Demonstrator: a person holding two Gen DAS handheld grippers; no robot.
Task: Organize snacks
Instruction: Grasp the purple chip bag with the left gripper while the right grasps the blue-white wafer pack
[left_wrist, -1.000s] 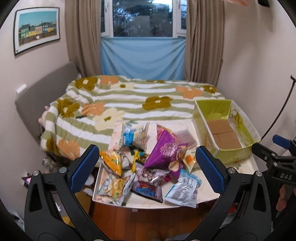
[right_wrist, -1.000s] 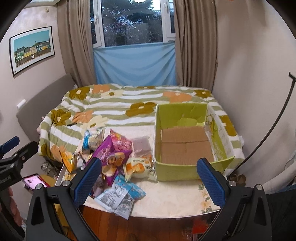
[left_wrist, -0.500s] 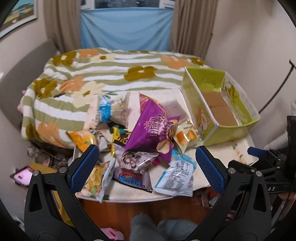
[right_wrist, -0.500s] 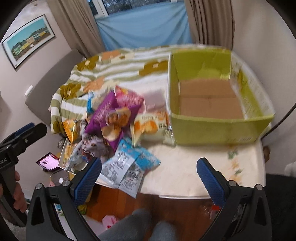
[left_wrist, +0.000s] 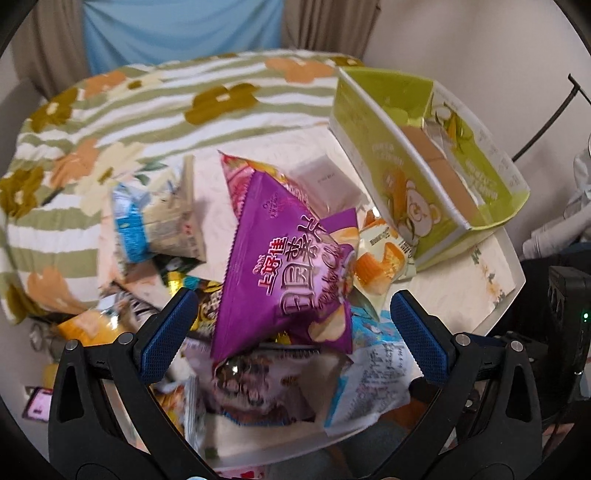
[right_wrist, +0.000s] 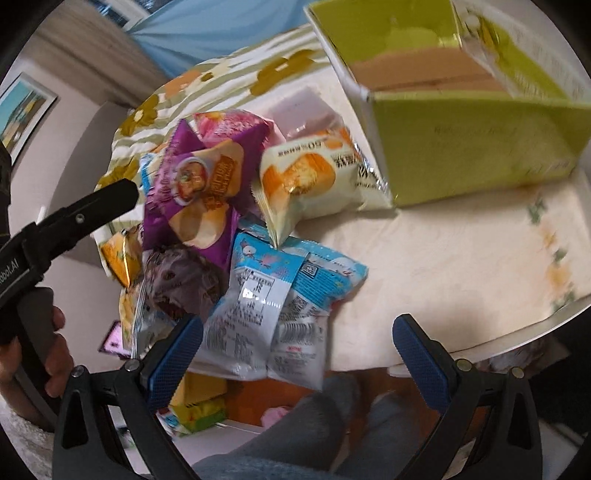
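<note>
A heap of snack bags lies on a white table (right_wrist: 443, 258). A big purple chip bag (left_wrist: 288, 273) tops the heap; it also shows in the right wrist view (right_wrist: 192, 192). A white and orange bag (right_wrist: 310, 184) leans by an empty green cardboard box (right_wrist: 472, 140), which also shows in the left wrist view (left_wrist: 413, 177). A blue and white bag (right_wrist: 273, 306) lies at the table's near edge. My left gripper (left_wrist: 291, 332) is open just above the purple bag. My right gripper (right_wrist: 295, 358) is open over the blue and white bag.
A bed with a striped flowered cover (left_wrist: 147, 110) lies behind the table. The person's legs (right_wrist: 314, 424) and a wooden floor show below the table edge. A phone (left_wrist: 37, 402) lies on the floor at left. The left gripper's handle and hand (right_wrist: 44, 258) show at left.
Both grippers have dropped and moved in close over the snack heap. The view has tilted down. Both stay open and nothing is held.
</note>
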